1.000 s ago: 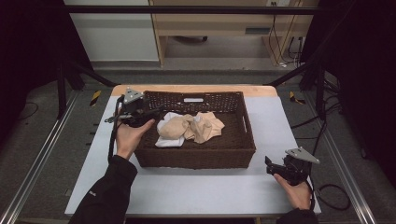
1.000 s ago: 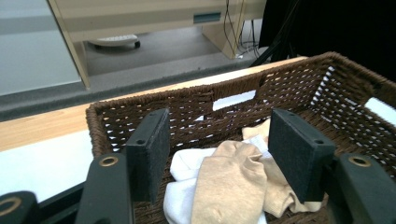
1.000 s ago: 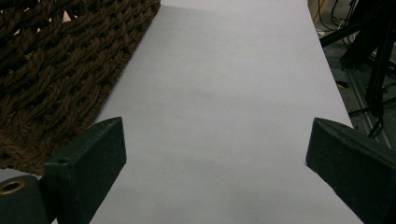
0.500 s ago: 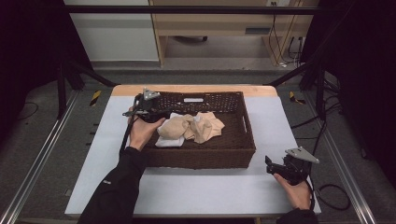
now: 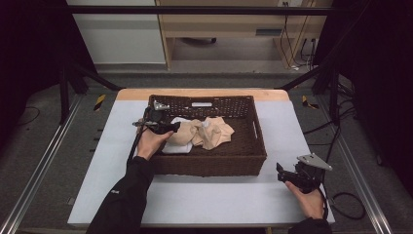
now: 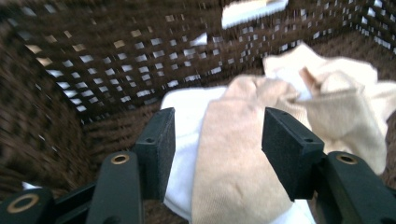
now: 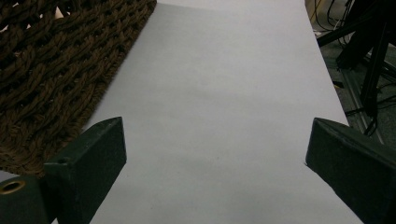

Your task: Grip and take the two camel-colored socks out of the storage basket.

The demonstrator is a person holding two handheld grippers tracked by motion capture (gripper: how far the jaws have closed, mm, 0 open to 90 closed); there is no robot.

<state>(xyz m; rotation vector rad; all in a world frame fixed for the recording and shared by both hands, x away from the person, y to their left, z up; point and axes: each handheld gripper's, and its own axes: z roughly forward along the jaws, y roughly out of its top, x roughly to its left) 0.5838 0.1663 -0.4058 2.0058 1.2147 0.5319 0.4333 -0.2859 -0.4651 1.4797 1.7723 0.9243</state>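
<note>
a: where's your left claw [image 5: 171, 127]?
b: inside the basket [image 5: 243, 163], left end, jaws just been closing but still wide around the beige cloth [image 6: 233, 158], not pinching.
a: your right claw [image 5: 281, 171]?
b: wide open, empty, over the table [image 5: 214, 195].

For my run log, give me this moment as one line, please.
left gripper: in basket, jaws just closing around beige cloth, not pressing | right gripper: open, over table | white cloth: under beige
</note>
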